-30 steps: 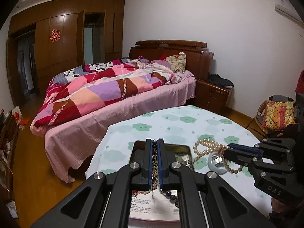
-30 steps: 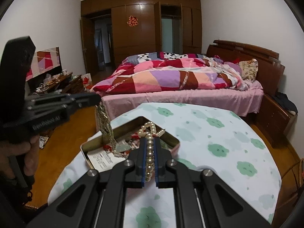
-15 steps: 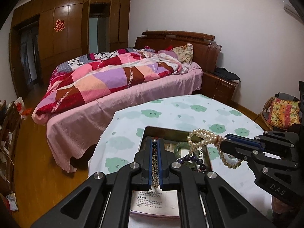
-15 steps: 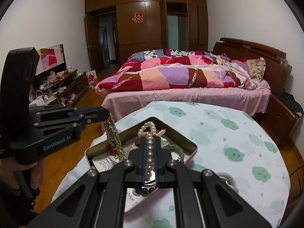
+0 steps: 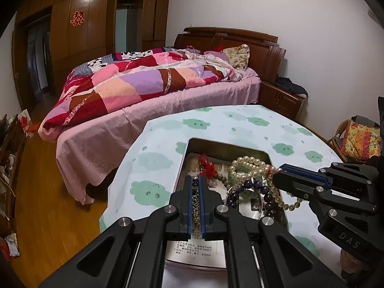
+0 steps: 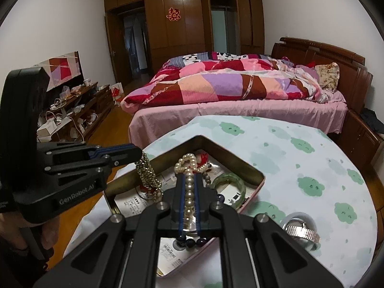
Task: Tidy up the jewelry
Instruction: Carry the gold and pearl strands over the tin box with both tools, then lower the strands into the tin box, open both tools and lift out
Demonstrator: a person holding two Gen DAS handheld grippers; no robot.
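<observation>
An open metal tin (image 5: 192, 145) (image 6: 254, 171) sits on the round table. My left gripper (image 5: 197, 180) (image 6: 138, 153) is shut on a gold bead chain (image 6: 146, 178) (image 5: 196, 206) that hangs over the tin's left side. My right gripper (image 6: 189, 176) (image 5: 276, 171) is shut on a pearl necklace (image 5: 249, 168) (image 6: 188, 192), its loops hanging above the tin. Inside the tin lie a green bangle (image 6: 229, 187), a dark purple bead bracelet (image 5: 247, 188), a red-tasselled string (image 5: 207, 165) and printed paper (image 5: 192, 249).
A silver watch (image 6: 301, 230) lies on the cloud-print tablecloth (image 6: 300, 156) right of the tin. A bed with a patchwork quilt (image 5: 148, 84) stands just beyond the table. A cluttered low cabinet (image 6: 72, 115) is at left, a chair with a cushion (image 5: 360, 141) at right.
Both grippers have lowered toward the tin with their necklaces. The tin looks nearer and more of its contents show. The pearl loops now hang over the tin's inside.
</observation>
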